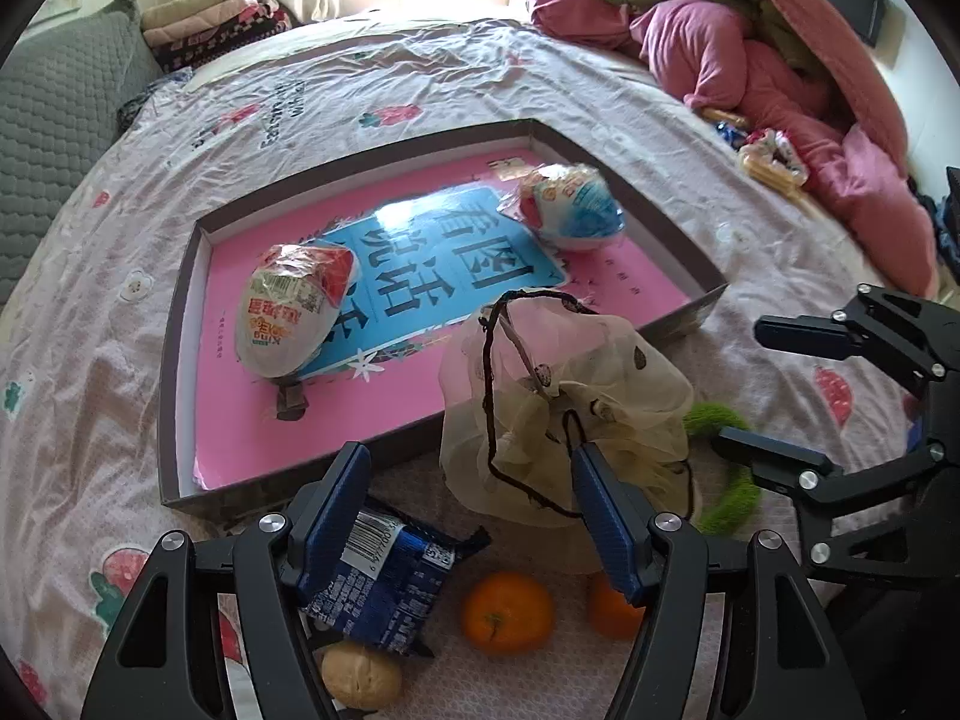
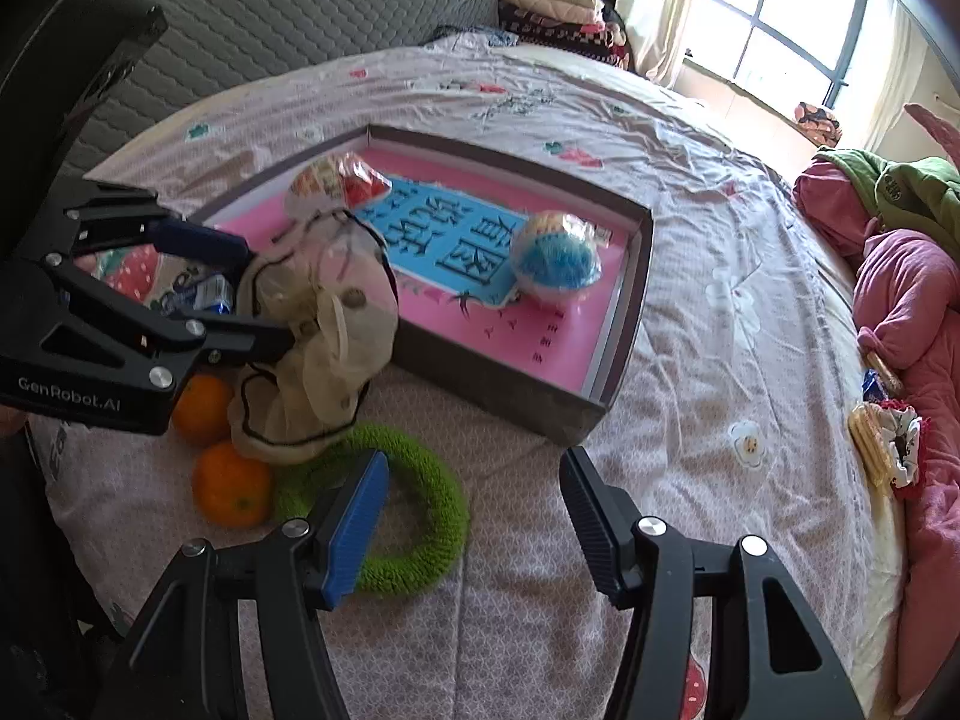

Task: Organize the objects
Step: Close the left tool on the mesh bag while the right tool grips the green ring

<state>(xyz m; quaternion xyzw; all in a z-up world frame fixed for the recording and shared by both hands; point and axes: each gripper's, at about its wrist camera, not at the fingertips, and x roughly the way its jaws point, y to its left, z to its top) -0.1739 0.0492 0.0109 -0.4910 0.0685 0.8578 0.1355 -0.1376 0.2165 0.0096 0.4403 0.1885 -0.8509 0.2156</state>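
Mesh pouch (image 1: 558, 408) slumped against the tray (image 1: 180, 324) edge looks floppy and light, so I'd pinch its bunched drawstring neck; left gripper (image 1: 471, 516) and right gripper (image 2: 474, 516) both gape wide, holding nothing.

Open bedsheet (image 2: 690, 312) right of tray (image 2: 630, 324); mesh bag (image 1: 558, 396), oranges (image 1: 507, 611) and green ring (image 2: 414, 516) crowd its near edge.
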